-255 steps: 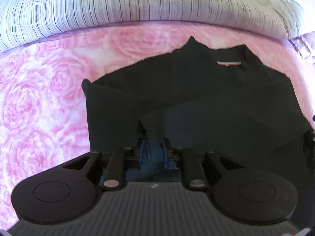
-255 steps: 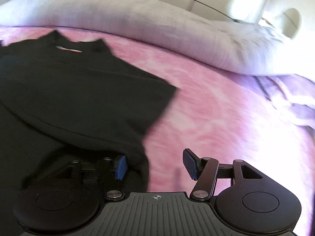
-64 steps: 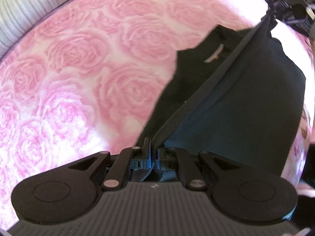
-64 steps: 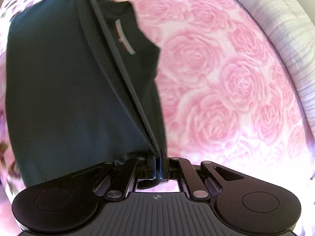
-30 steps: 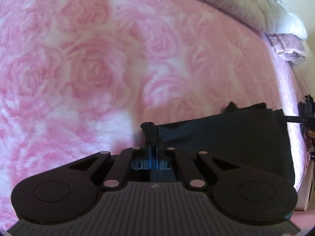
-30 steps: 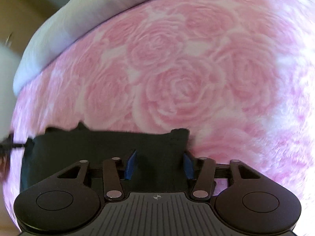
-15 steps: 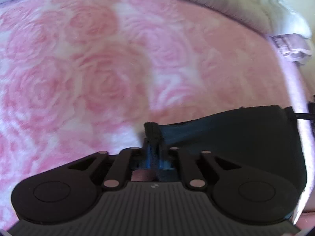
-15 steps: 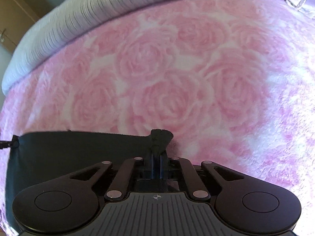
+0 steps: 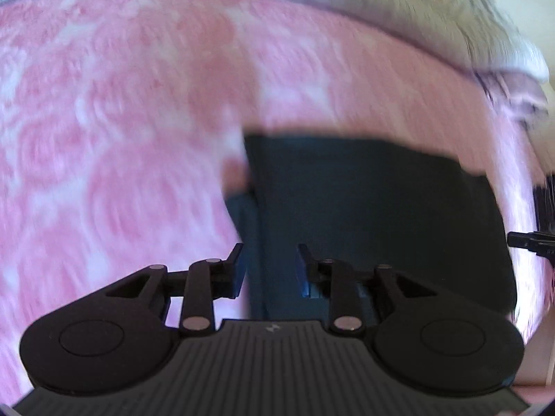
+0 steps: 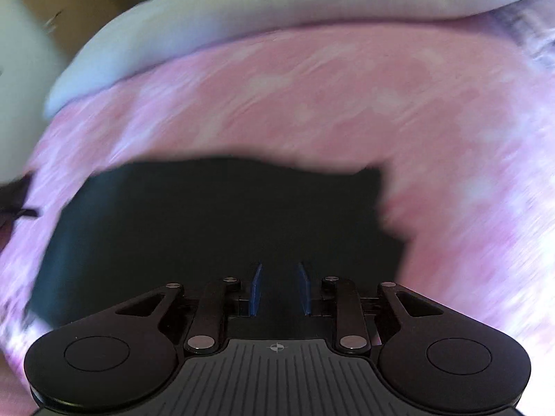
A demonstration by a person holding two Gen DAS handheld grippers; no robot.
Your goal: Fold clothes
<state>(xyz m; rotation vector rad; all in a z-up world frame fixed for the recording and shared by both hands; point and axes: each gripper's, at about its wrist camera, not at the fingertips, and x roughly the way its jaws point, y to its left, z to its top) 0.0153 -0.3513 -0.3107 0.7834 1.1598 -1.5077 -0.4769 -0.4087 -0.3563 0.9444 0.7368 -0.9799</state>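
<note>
Black garment (image 9: 374, 208) now lying folded flat on pink rose blanket (image 9: 121, 121), near right edge. Left gripper (image 9: 269, 270) and right gripper (image 10: 279, 289) both just opening, jaws slightly apart, gripping nothing, backing off. Fold looking finished.

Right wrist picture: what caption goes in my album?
Right gripper open above a folded dark cloth garment lying on a pink rose-patterned blanket.

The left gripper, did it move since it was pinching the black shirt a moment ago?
Yes. The left gripper has just opened and pulled back from the black shirt, which lies folded on the pink blanket.
</note>
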